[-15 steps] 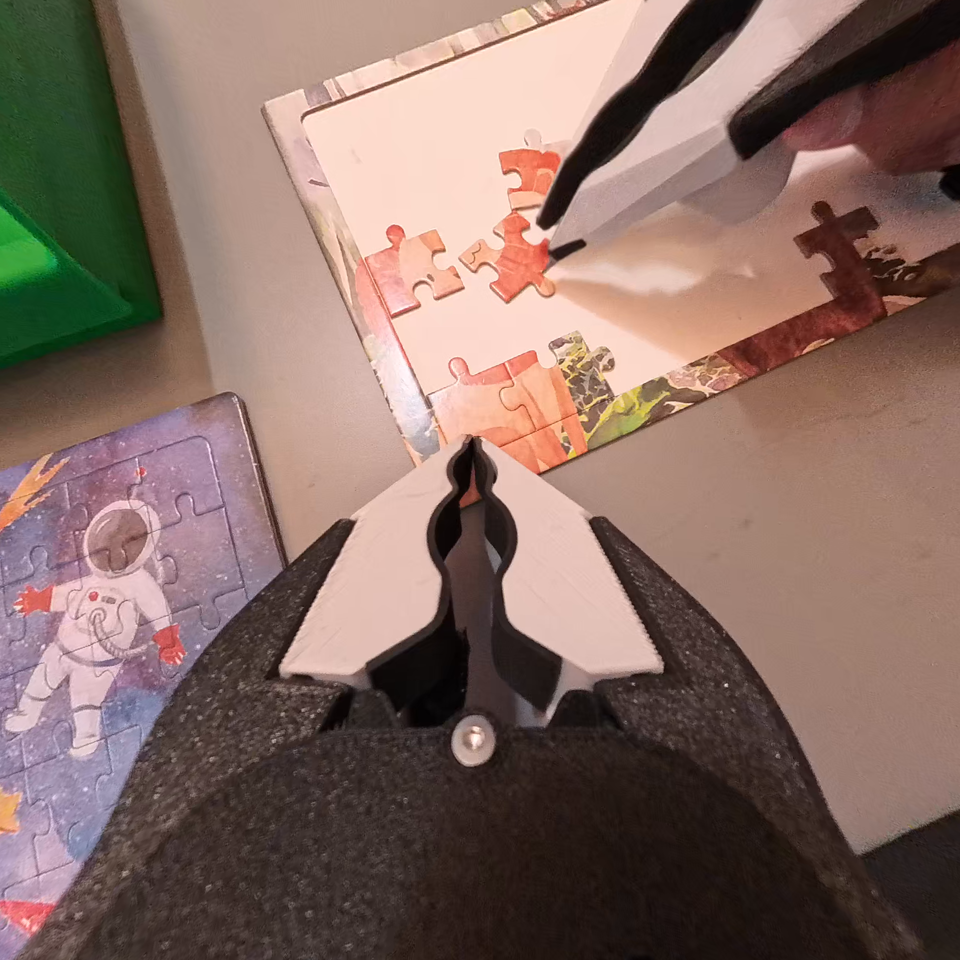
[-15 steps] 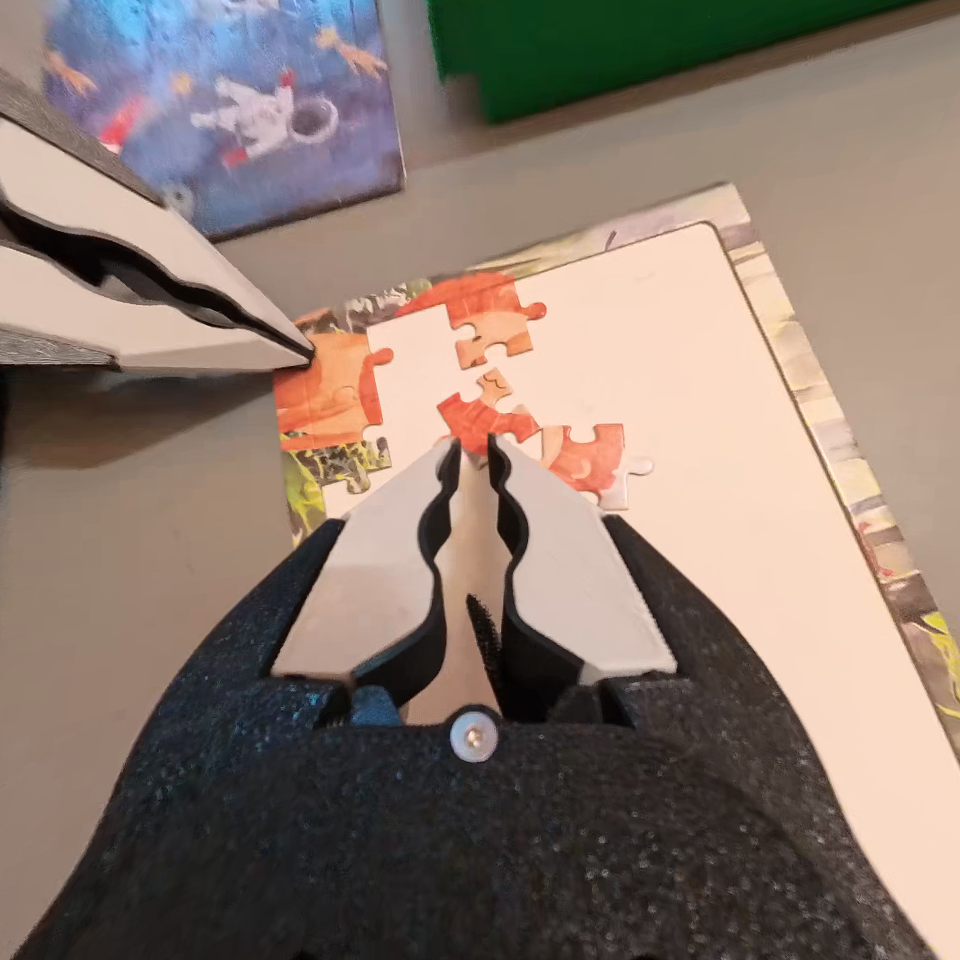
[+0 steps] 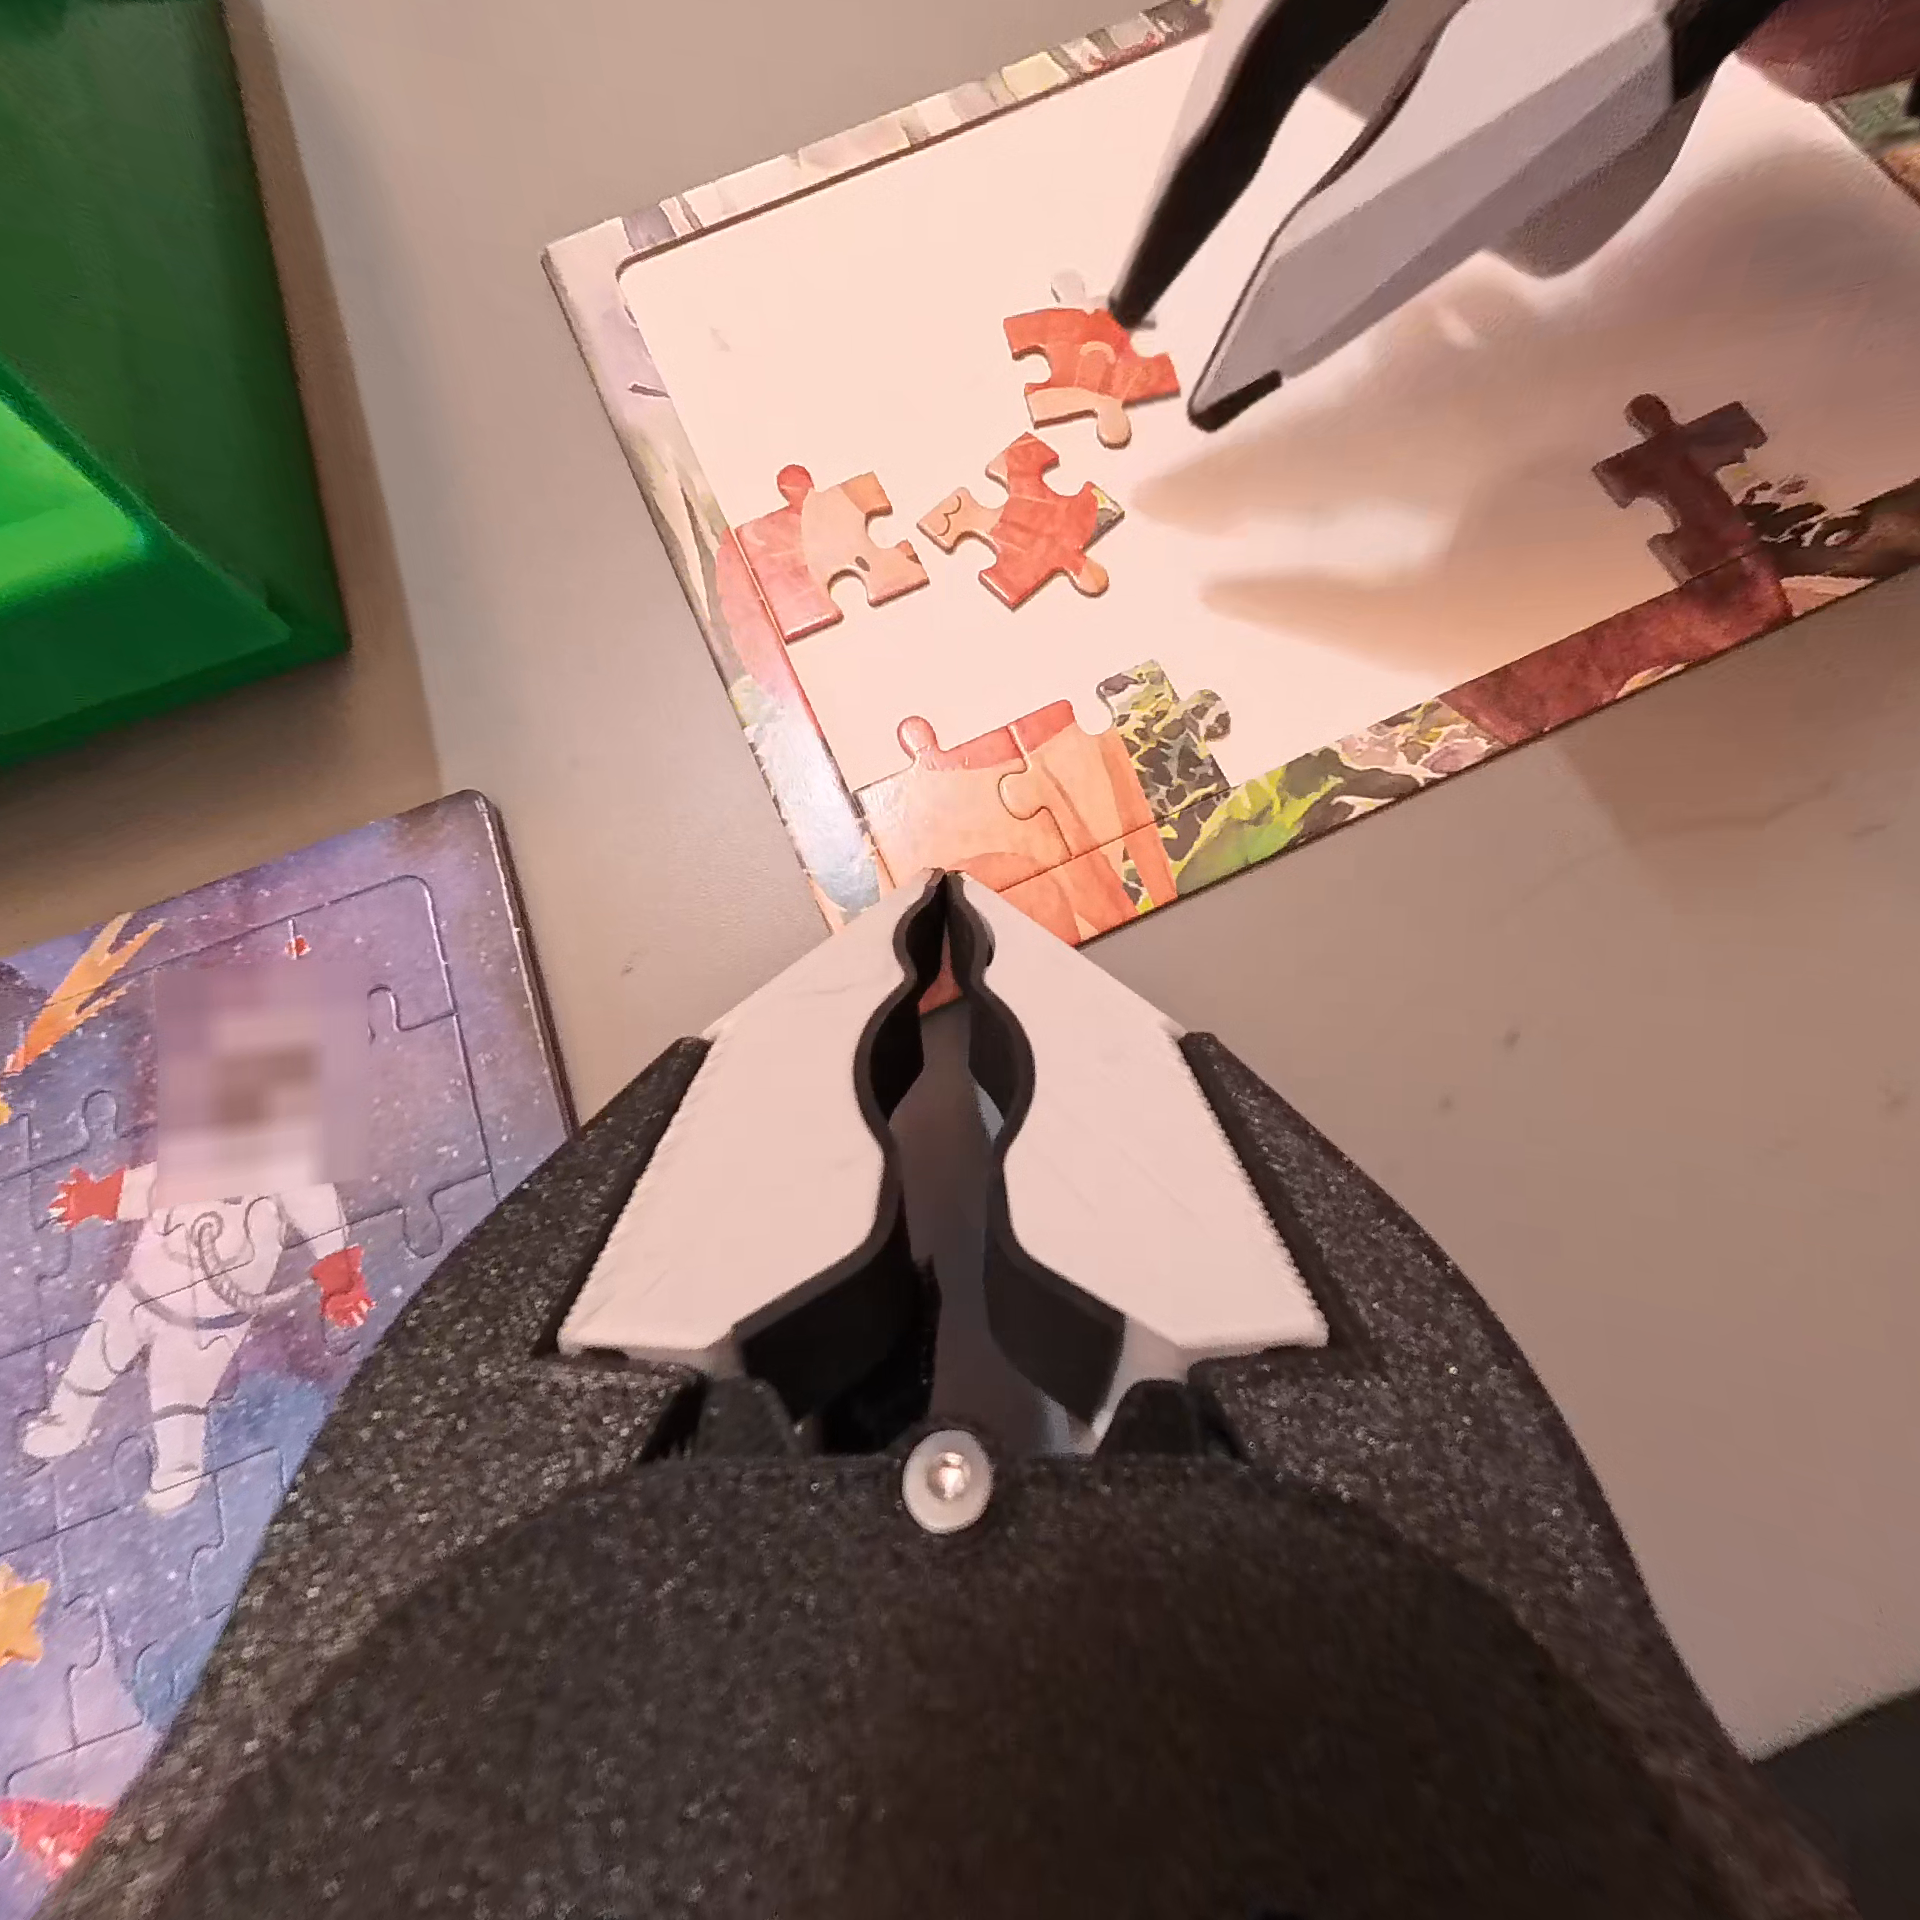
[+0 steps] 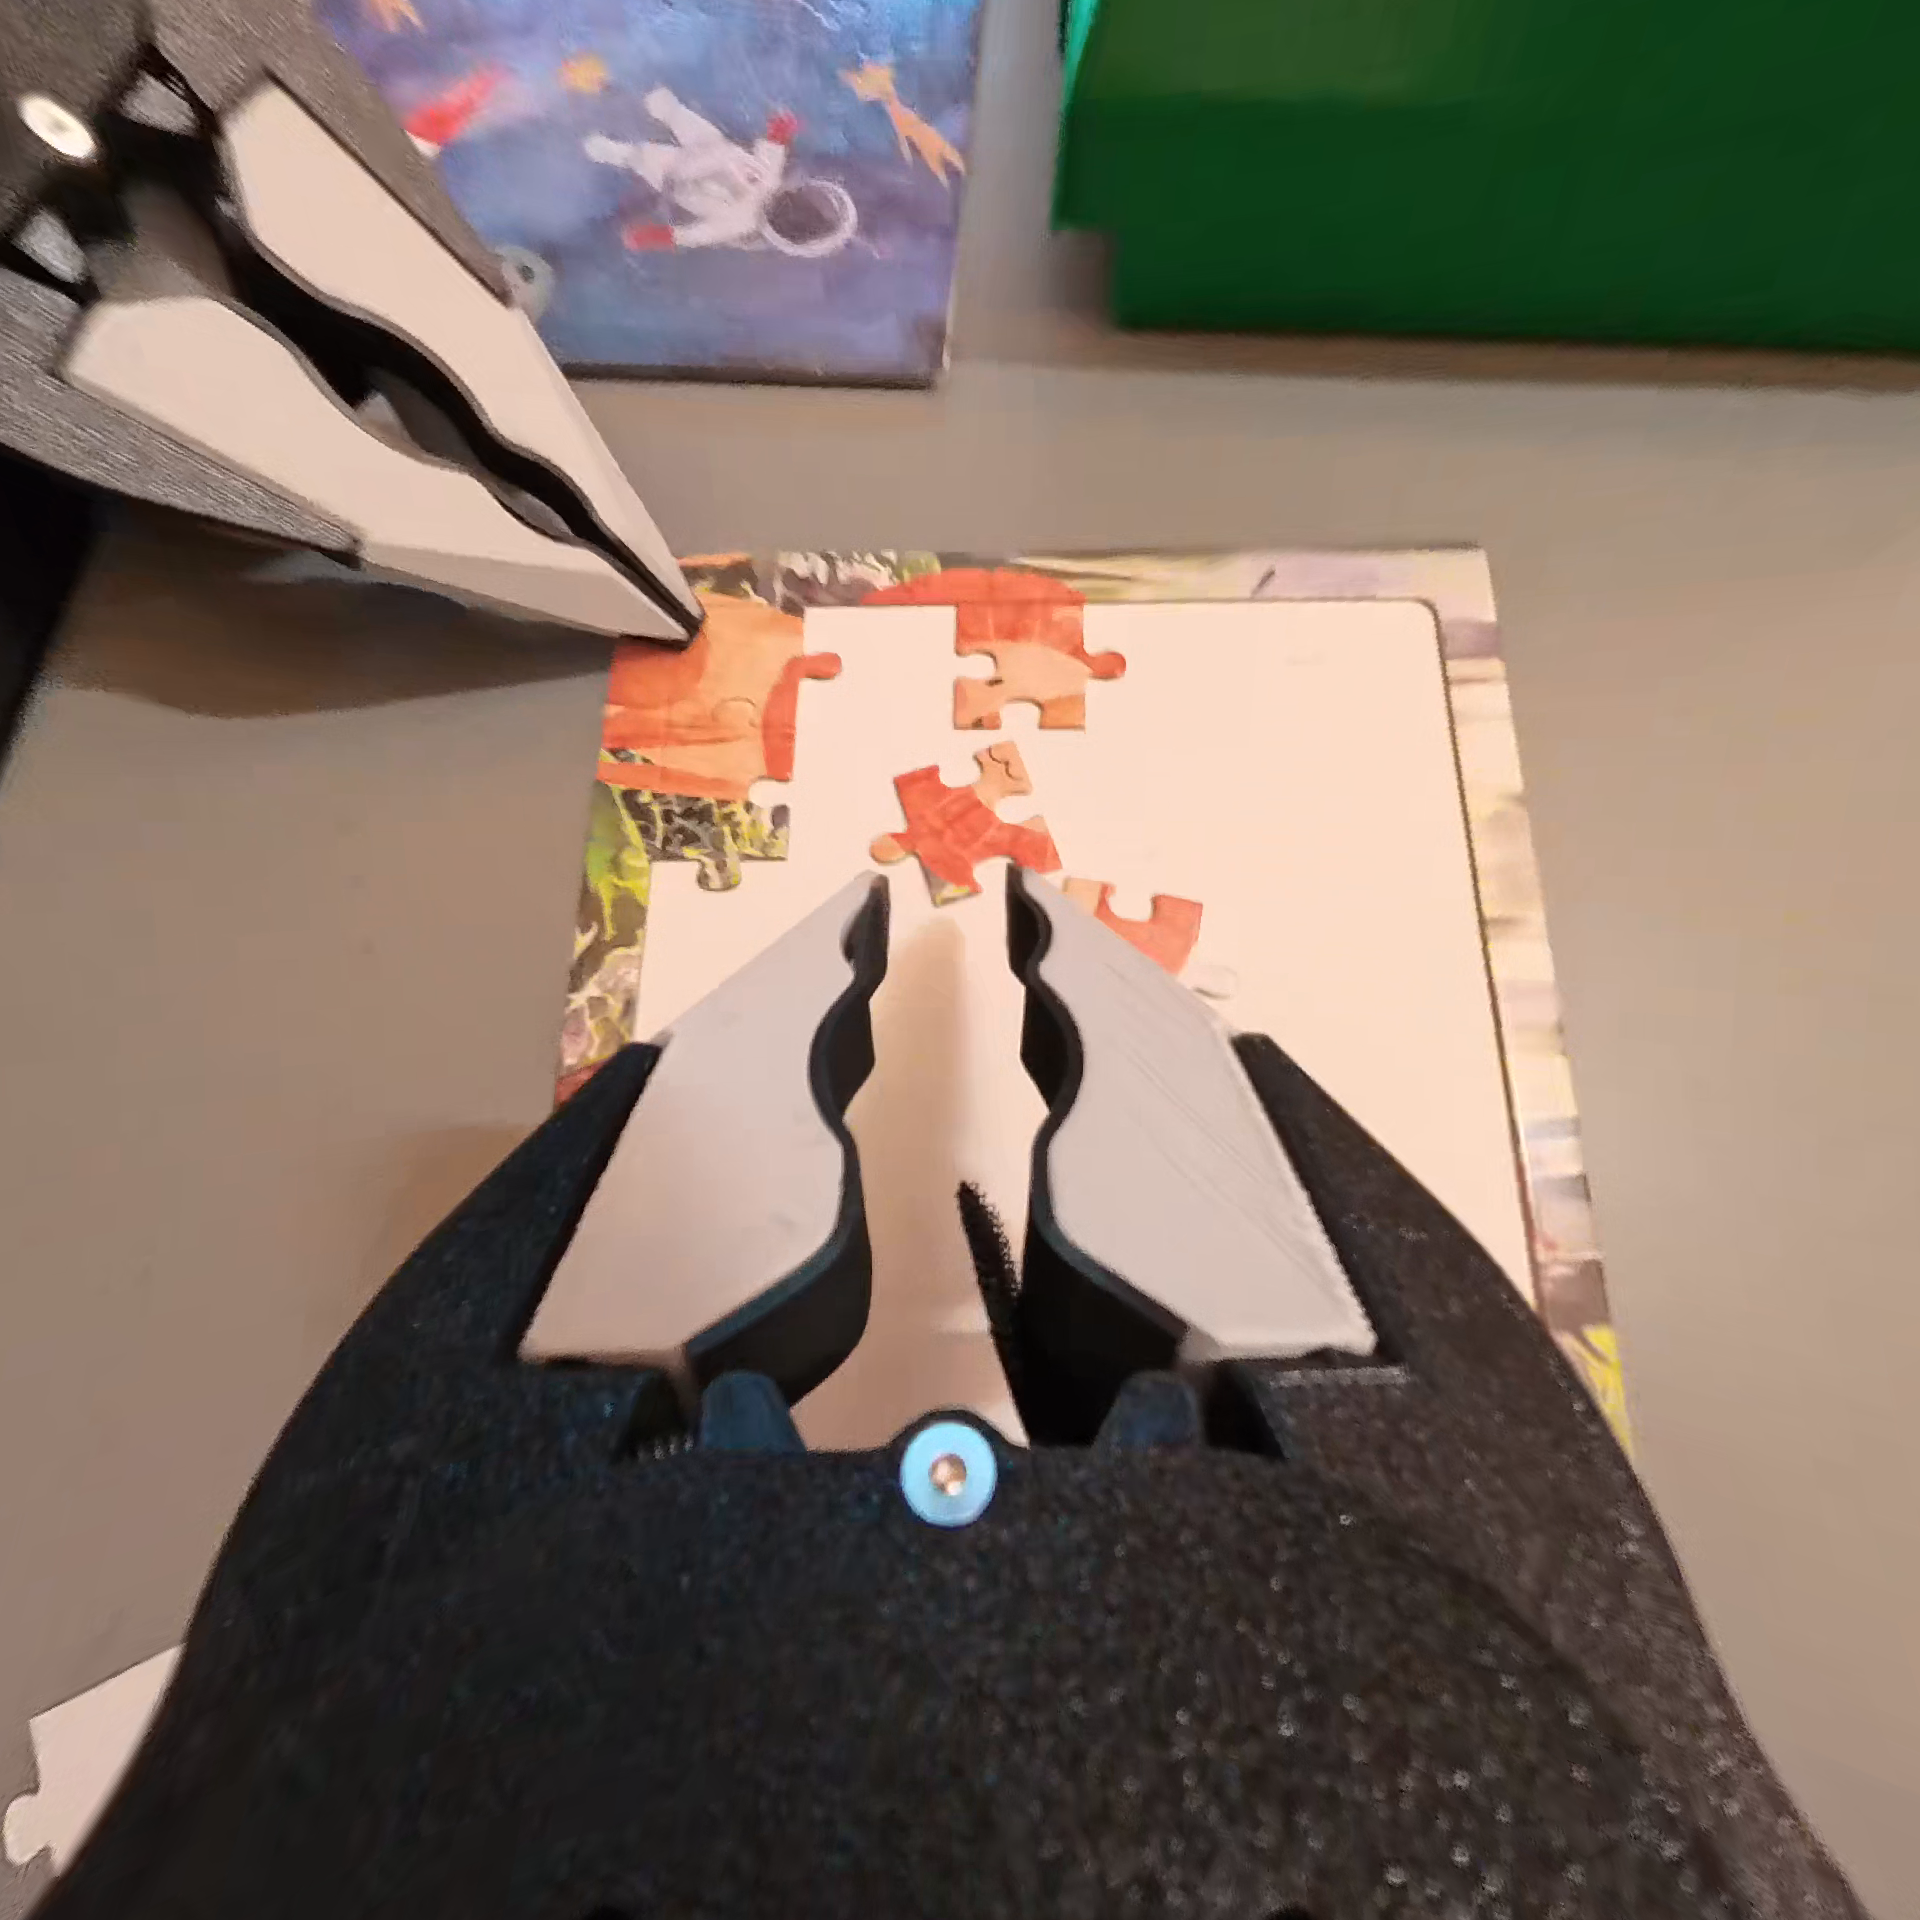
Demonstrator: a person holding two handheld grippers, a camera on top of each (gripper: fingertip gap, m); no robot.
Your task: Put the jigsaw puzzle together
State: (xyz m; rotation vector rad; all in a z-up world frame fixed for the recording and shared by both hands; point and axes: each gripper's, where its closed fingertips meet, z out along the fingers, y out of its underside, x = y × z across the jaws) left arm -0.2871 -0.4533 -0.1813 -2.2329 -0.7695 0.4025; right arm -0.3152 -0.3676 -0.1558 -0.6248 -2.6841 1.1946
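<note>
Left wrist view gives me my left gripper (image 3: pixel 943 883) with its tips pressed together and nothing between them, resting at the near corner of the puzzle tray (image 3: pixel 665 436), over the joined orange pieces (image 3: pixel 997 790) seated there. The tray lies flat on the grey bench (image 3: pixel 1558 1039), most of its white base bare. Three loose pieces sit on that base: an orange and tan piece (image 3: pixel 831 551) against the left border, a red piece (image 3: pixel 1029 530) just beside it, and another red piece (image 3: pixel 1091 374) farther off. My right gripper (image 3: pixel 1169 358) comes in from the upper right, spread, one tip touching that far piece and the other just off its edge.

In the right wrist view my right gripper (image 4: pixel 945 883) is spread wide, holding nothing, tips above the white base just short of the middle red piece (image 4: pixel 966 821); its right finger (image 4: pixel 1153 1122) hides part of the nearer red piece (image 4: pixel 1153 925). The left gripper (image 4: pixel 686 623) touches the tray's corner. A finished astronaut puzzle (image 3: pixel 260 1143) and a green box (image 3: pixel 125 416) lie beyond on the bench.
</note>
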